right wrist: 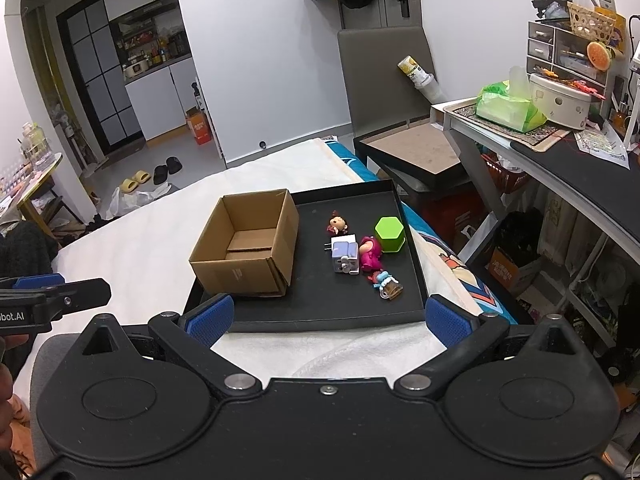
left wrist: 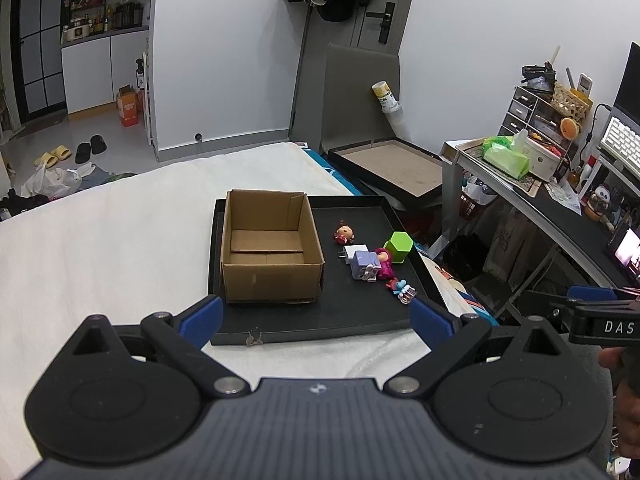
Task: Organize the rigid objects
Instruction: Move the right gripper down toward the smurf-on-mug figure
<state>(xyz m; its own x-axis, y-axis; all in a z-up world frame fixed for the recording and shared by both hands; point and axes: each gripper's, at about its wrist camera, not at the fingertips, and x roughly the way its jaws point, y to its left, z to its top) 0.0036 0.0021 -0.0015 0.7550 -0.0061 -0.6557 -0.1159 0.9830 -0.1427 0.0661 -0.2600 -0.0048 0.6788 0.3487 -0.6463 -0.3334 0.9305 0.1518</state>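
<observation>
A black tray (left wrist: 352,316) (right wrist: 320,312) lies on a white bed. On its left stands an open cardboard box (left wrist: 270,246) (right wrist: 246,244) with nothing inside. To the right lie a small red-haired doll (left wrist: 344,234) (right wrist: 338,223), a white plug (left wrist: 354,251), a lilac cube toy (left wrist: 364,266) (right wrist: 345,258), a pink figure (left wrist: 385,264) (right wrist: 370,256), a green hexagonal block (left wrist: 400,247) (right wrist: 389,233) and a small blue-and-red charm (left wrist: 402,289) (right wrist: 386,282). My left gripper (left wrist: 316,322) and right gripper (right wrist: 328,320) are open, hovering before the tray's near edge, holding nothing.
A small key (left wrist: 254,337) lies on the tray's near rim. A desk (right wrist: 560,152) crowded with a tissue pack, drawers and a keyboard stands to the right. A grey chair and another flat tray (left wrist: 392,166) sit behind. The white bedcover (left wrist: 100,240) stretches left.
</observation>
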